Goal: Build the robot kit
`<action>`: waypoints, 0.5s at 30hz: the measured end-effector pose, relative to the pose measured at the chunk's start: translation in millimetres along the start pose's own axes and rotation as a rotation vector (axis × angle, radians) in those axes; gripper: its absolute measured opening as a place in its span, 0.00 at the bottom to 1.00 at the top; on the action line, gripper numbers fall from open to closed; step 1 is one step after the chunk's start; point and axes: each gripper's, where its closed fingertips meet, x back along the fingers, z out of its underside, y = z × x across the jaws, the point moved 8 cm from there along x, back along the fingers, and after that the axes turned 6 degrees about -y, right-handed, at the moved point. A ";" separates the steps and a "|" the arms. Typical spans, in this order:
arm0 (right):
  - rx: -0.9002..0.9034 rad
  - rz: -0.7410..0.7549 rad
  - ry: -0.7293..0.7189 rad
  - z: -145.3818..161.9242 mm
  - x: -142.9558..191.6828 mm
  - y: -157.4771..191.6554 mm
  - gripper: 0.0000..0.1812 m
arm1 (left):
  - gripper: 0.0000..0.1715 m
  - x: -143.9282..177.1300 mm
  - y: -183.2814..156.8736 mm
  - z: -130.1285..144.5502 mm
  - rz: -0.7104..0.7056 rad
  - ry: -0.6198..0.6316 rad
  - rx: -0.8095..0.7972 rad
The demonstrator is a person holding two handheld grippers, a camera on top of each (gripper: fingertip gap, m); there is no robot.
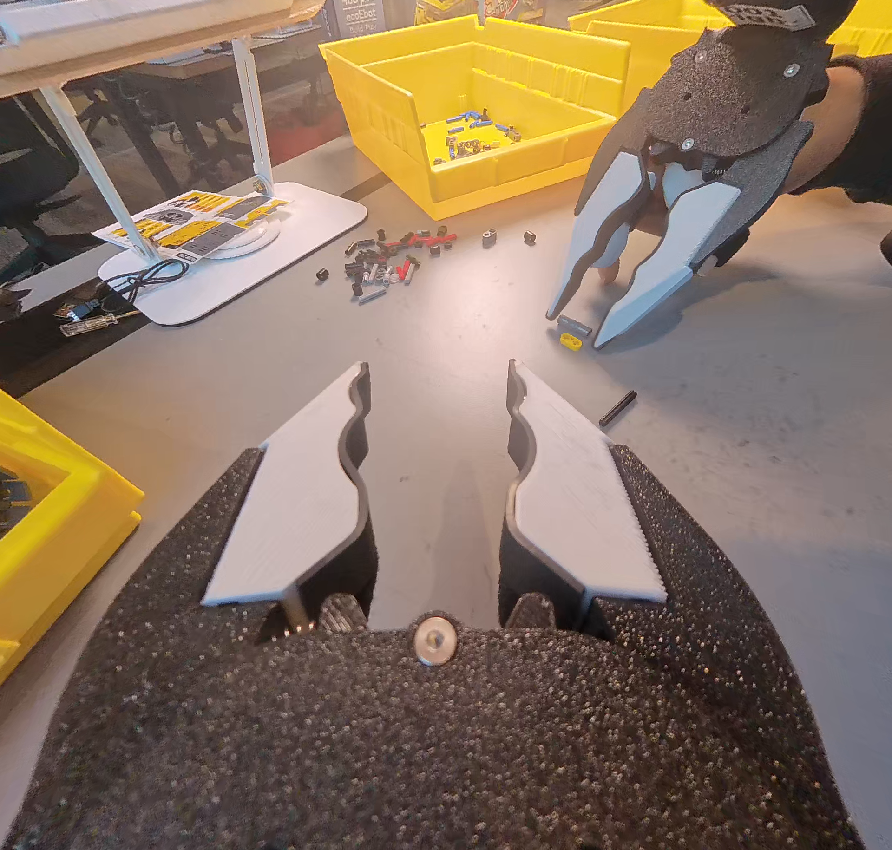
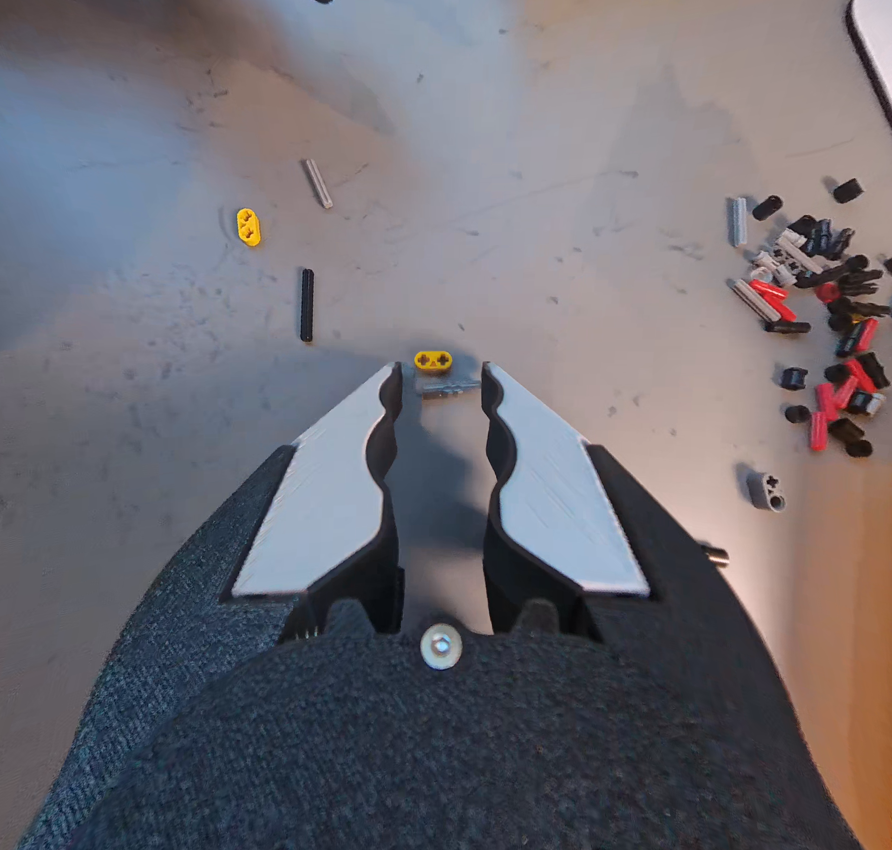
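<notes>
My right gripper (image 2: 440, 368) is open, its tips low over the grey table. A small grey connector piece (image 2: 446, 386) lies between the tips, and a yellow two-hole link (image 2: 433, 361) lies just beyond them. In the left wrist view the right gripper (image 1: 574, 332) stands at the right, tips down around the same grey piece (image 1: 574, 326) and yellow link (image 1: 572, 339). My left gripper (image 1: 438, 373) is open and empty above bare table. A black axle (image 1: 618, 408) lies to its right; it also shows in the right wrist view (image 2: 307, 304).
A pile of black, red and grey pieces (image 1: 386, 260) lies mid-table, also shown at the right (image 2: 825, 315). A yellow bin (image 1: 482, 185) holds small parts at the back. A white stand base (image 1: 231, 267) carries a sticker sheet. Another yellow bin (image 1: 58, 513) sits left. A second yellow link (image 2: 248, 227) and grey axle (image 2: 317, 183) lie apart. It is some 5 cm from my right tips to the black axle (image 1: 618, 408). It is also in sight in the right wrist view (image 2: 307, 304).
</notes>
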 end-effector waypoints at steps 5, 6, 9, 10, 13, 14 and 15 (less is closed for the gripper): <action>0.041 0.004 0.018 -0.2 -1.4 1.8 0.12 | 0.32 0.1 -1.6 0.2 0.005 0.003 -0.007; 0.045 0.002 0.018 -0.1 -1.2 2.3 0.11 | 0.32 -0.1 -1.9 0.4 0.006 0.006 -0.010; 0.053 -0.004 0.024 0.3 -0.7 4.2 0.07 | 0.32 -0.6 -3.0 0.7 0.006 0.011 -0.019; 0.057 -0.008 0.028 0.6 -0.2 5.0 0.05 | 0.32 -0.7 -3.3 0.8 0.006 0.012 -0.021; 0.074 -0.030 0.019 1.9 3.1 9.2 0.05 | 0.32 -0.6 -4.2 1.0 0.006 0.013 -0.027; 0.066 -0.033 0.008 2.6 4.1 9.7 0.08 | 0.32 -0.6 -4.5 1.1 0.006 0.014 -0.029; 0.053 -0.039 -0.002 3.3 5.4 10.0 0.10 | 0.32 -0.5 -4.8 1.2 0.007 0.015 -0.031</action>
